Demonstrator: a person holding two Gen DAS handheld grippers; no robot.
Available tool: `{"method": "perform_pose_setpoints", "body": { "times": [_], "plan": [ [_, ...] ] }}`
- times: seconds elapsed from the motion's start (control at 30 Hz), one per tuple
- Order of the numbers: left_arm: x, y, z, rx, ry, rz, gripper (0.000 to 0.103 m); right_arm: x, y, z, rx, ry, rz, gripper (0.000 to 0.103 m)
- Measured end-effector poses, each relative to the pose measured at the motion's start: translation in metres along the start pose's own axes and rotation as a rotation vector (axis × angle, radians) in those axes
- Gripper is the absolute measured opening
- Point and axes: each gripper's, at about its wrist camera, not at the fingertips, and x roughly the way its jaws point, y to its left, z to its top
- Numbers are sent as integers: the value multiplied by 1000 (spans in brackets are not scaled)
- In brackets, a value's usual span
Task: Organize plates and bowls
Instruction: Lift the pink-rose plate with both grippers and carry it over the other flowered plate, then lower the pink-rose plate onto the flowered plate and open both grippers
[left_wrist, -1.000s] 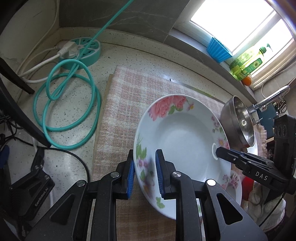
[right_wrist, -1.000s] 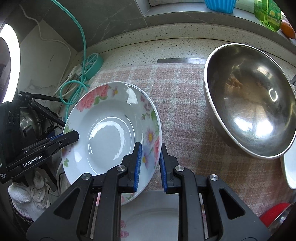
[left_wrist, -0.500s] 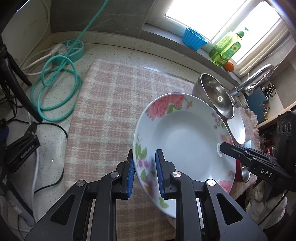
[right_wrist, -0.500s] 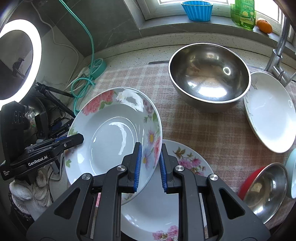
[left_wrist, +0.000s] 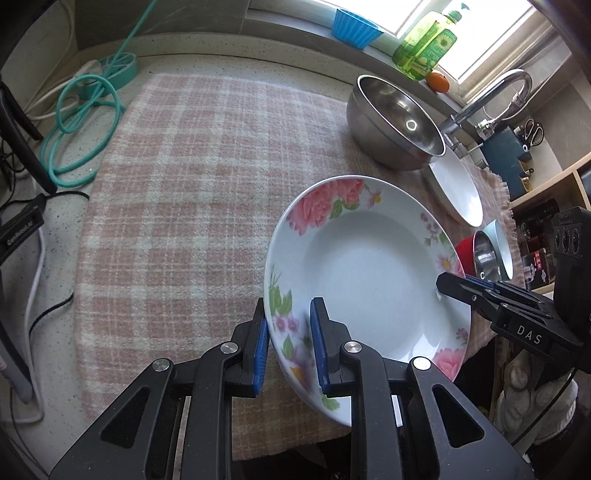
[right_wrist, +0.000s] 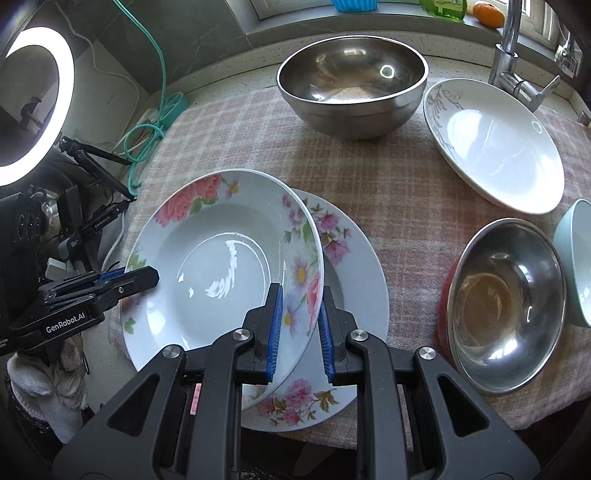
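Between the two claws hangs the floral soup plate (right_wrist: 221, 266), the left claw (left_wrist: 288, 347) and right claw (right_wrist: 300, 328) each clamped narrowly on opposite rim edges. Just beneath lies a larger floral plate (right_wrist: 351, 258); farther off, a steel bowl (right_wrist: 351, 85). Uneven lowering could chip both plates, or the glazed rim might slip.

The right gripper (right_wrist: 300, 328) clamps the right rim of a white deep plate with pink flowers (right_wrist: 221, 266), held above a larger flat floral plate (right_wrist: 351, 258) on the pink checked cloth (right_wrist: 399, 184). The left gripper (right_wrist: 147, 276) pinches the plate's left rim. Far: a large steel bowl (right_wrist: 351, 81).
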Motion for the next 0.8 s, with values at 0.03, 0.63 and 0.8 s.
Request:
{"method": "perform_pose_setpoints", "body": {
  "times": [0.03,0.63,0.8],
  "plan": [
    [2,-1,-2,1,6,-2,19,0,-2,-1,5,3,-4,20],
    [15,-20,-10,69,37,22,19,4,-20,-19,36,37,-38,21],
    [19,-27,-9,90,40,33,19,5,-23,-22,44,38,-52,22]
  ]
}}
